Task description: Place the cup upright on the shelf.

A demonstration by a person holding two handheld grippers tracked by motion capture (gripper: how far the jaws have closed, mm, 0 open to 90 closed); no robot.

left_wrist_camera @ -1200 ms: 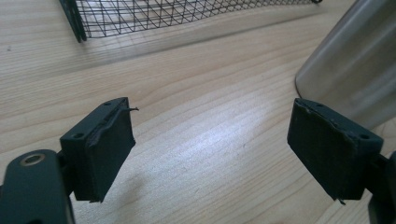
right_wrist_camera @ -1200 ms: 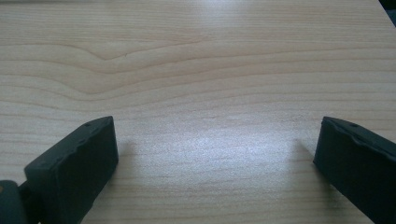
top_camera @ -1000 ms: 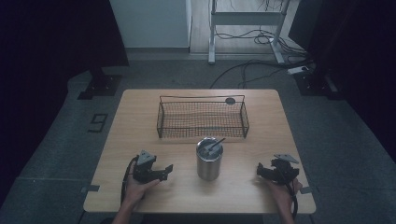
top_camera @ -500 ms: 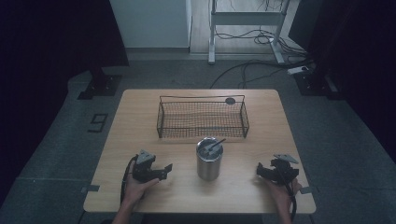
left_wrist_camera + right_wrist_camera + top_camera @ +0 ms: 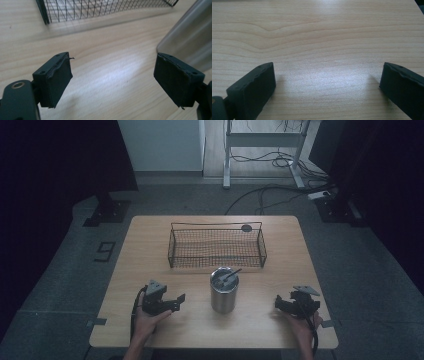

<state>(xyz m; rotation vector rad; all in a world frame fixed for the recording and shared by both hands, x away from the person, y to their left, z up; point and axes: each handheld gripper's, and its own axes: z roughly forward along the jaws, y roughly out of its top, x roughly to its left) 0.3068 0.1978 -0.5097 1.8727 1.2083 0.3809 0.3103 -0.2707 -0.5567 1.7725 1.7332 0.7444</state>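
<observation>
high view: one steel cup [image 5: 223, 292], one wire basket [image 5: 218, 246], two grippers — left gripper [image 5: 175, 301], right gripper [image 5: 280, 303] — both released

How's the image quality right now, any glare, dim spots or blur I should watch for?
High view: dim overall, surroundings nearly black, table evenly lit. Left gripper view: bright patch on the wood, steel cup soft and out of focus at the right edge, wire basket sharper. Right gripper view: pale sheen between the tongs, wood grain sharp.

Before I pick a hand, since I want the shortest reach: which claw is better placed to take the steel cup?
Left, probably. The left claw is open, points at the steel cup, and its view already shows the cup's wall. The right claw sits farther off.
</observation>
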